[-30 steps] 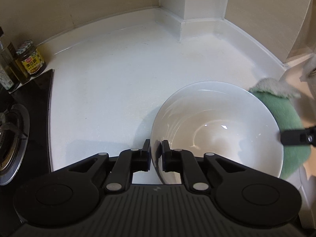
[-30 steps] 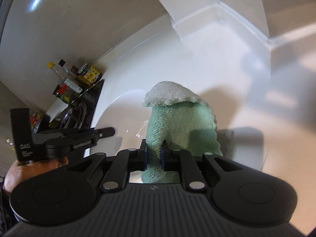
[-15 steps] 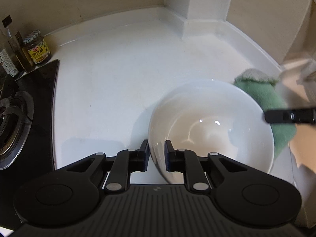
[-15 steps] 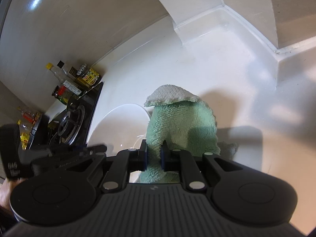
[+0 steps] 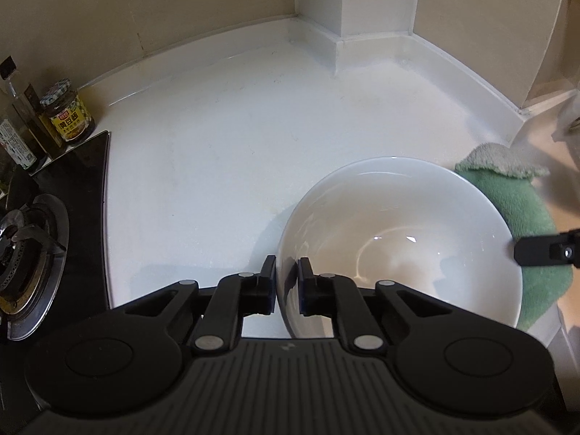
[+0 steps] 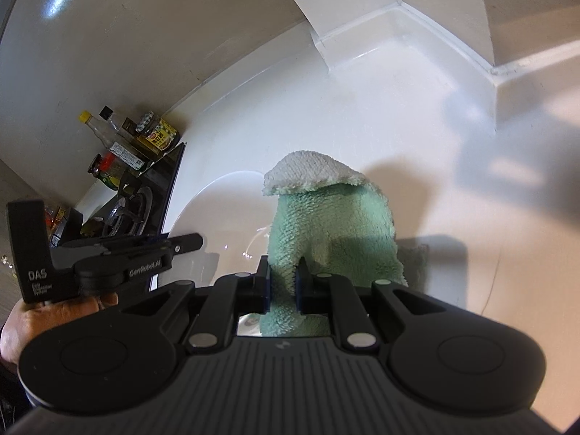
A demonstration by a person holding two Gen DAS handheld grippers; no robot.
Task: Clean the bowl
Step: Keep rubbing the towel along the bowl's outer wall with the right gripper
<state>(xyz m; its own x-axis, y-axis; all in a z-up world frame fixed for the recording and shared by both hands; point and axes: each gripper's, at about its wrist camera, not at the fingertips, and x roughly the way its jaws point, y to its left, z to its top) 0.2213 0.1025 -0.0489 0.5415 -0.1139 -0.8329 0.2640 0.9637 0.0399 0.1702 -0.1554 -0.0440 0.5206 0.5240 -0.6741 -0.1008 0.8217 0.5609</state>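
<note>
Left gripper (image 5: 286,282): jaws closing on the near rim of the bowl (image 5: 398,239), rim between the pads. Right gripper (image 6: 282,284): clamped on a green cloth (image 6: 333,224) beside the bowl. Surface: white counter (image 5: 217,137), beige walls, corner pillar; hob (image 5: 32,239) and jar (image 5: 67,116) at left. Both grippers angled downward

Home kitchen, gas burner (image 5: 21,250), white countertop (image 5: 217,137)
</note>
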